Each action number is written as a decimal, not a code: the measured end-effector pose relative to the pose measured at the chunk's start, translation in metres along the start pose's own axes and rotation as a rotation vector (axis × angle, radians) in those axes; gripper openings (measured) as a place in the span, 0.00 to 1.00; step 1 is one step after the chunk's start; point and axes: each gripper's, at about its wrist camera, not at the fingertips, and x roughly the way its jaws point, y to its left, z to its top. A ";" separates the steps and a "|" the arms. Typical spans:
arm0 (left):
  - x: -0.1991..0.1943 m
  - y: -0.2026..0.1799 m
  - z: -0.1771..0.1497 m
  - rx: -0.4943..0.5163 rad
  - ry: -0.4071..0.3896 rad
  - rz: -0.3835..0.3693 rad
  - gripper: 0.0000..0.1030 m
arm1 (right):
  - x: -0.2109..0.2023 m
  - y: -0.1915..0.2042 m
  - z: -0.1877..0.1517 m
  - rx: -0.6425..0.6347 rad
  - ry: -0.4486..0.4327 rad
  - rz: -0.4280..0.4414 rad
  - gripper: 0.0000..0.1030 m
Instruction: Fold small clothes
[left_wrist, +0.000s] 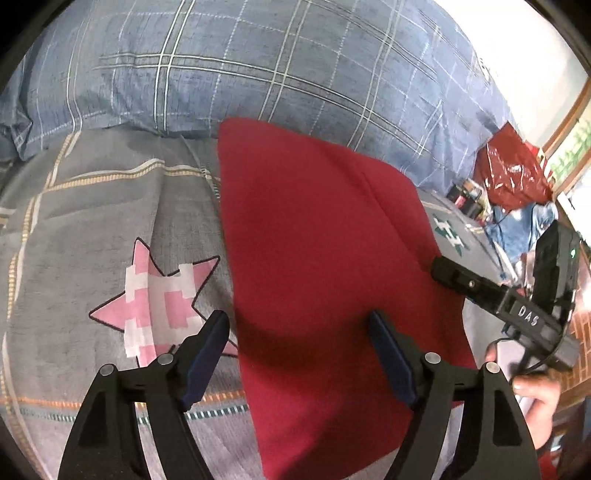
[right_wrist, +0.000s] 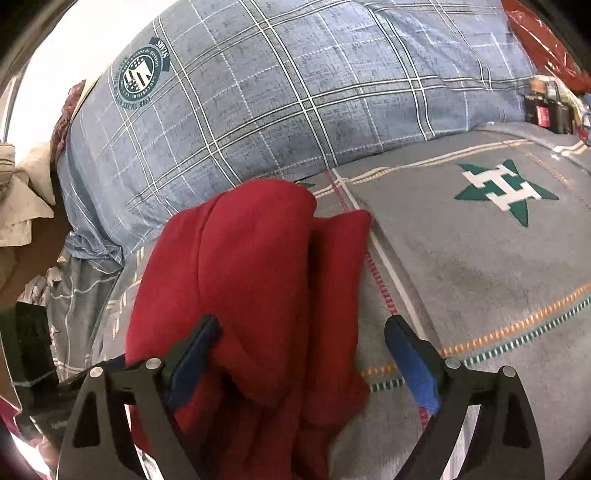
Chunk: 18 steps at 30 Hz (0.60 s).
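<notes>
A red garment (left_wrist: 317, 258) lies folded on the grey bedspread (left_wrist: 92, 221). My left gripper (left_wrist: 297, 325) hovers over its near left edge with the jaws open; the cloth lies below them and the blue pads do not press it. In the right wrist view the same red garment (right_wrist: 251, 280) shows rolled folds. My right gripper (right_wrist: 301, 328) stands open above it, the left pad (right_wrist: 195, 350) close to the cloth, the right pad (right_wrist: 410, 354) over the bedspread. The other gripper (left_wrist: 491, 295) shows at the right of the left wrist view, held by a hand (left_wrist: 535, 387).
A blue plaid pillow (left_wrist: 258, 66) lies just behind the garment. The bedspread bears a pink star (left_wrist: 159, 299) and a green star (right_wrist: 506, 188). A red plastic bag (left_wrist: 513, 173) and small items sit at the far right. Crumpled cloth (right_wrist: 22, 192) lies beyond the left bed edge.
</notes>
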 end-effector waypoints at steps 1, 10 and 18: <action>0.003 0.002 0.002 -0.005 0.001 -0.002 0.77 | 0.002 0.001 0.002 -0.010 -0.004 -0.005 0.90; 0.022 -0.001 0.011 0.012 0.008 0.012 0.86 | 0.019 0.000 0.003 0.014 0.027 0.032 0.90; 0.037 -0.006 0.013 0.005 0.008 0.014 0.89 | 0.022 0.015 -0.001 -0.062 0.018 0.025 0.89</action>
